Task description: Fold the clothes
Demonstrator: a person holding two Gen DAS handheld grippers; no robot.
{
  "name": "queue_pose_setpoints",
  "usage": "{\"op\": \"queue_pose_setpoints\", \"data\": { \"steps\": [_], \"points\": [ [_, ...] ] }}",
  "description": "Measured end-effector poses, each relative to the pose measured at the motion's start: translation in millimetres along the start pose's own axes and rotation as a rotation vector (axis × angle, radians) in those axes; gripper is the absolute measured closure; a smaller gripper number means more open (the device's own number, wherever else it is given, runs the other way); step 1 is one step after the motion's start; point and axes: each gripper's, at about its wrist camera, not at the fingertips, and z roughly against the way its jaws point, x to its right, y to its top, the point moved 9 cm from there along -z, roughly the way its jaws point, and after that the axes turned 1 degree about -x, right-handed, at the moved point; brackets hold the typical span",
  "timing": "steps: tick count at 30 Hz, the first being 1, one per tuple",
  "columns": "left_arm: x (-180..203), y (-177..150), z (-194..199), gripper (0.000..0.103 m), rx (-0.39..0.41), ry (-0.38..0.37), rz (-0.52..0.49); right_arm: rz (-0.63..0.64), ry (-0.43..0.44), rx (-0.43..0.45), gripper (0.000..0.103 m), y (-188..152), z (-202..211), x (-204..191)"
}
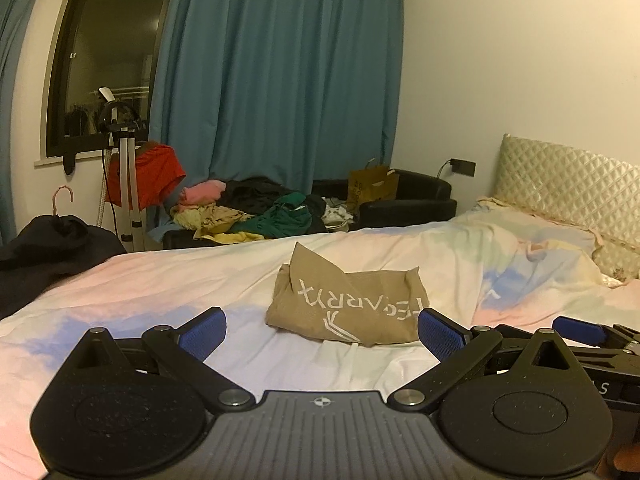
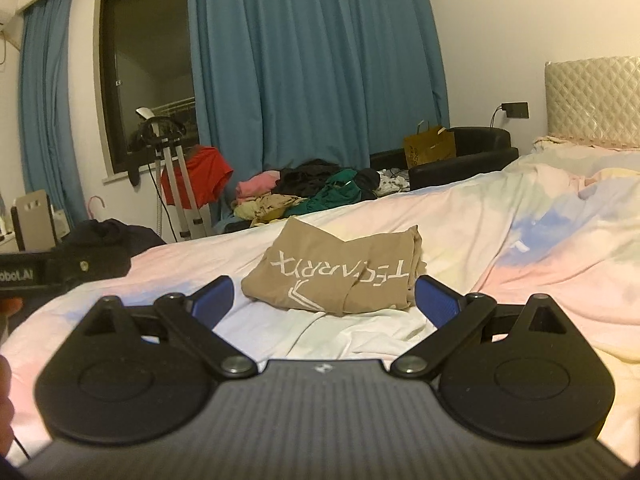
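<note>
A tan garment (image 1: 348,304) with white lettering lies folded in a compact bundle on the pastel bedsheet (image 1: 160,280); one corner sticks up at its far left. It also shows in the right wrist view (image 2: 340,272). My left gripper (image 1: 322,330) is open and empty, just short of the bundle's near edge. My right gripper (image 2: 324,300) is open and empty, also just short of the bundle. The right gripper's blue fingertips (image 1: 576,328) show at the right edge of the left wrist view.
A pile of mixed clothes (image 1: 256,212) lies on a black sofa (image 1: 404,200) beyond the bed. A dark garment (image 1: 52,248) sits at the bed's left edge. A stand with a red garment (image 1: 148,180) is by the window. The headboard (image 1: 572,196) and a pillow are at right.
</note>
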Motion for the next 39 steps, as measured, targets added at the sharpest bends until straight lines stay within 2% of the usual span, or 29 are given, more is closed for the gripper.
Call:
{"op": "queue_pose_setpoints", "data": {
  "steps": [14,39],
  "points": [
    [-9.8,-13.6,1.2,0.0,-0.018,0.006,0.016,0.022,-0.041,0.007,0.004,-3.8,0.1,0.1],
    [-10.6,-17.5,7.8,0.0,-0.017,0.019,0.011,0.02,-0.054,0.003,0.004,-5.0,1.6,0.5]
  ]
}}
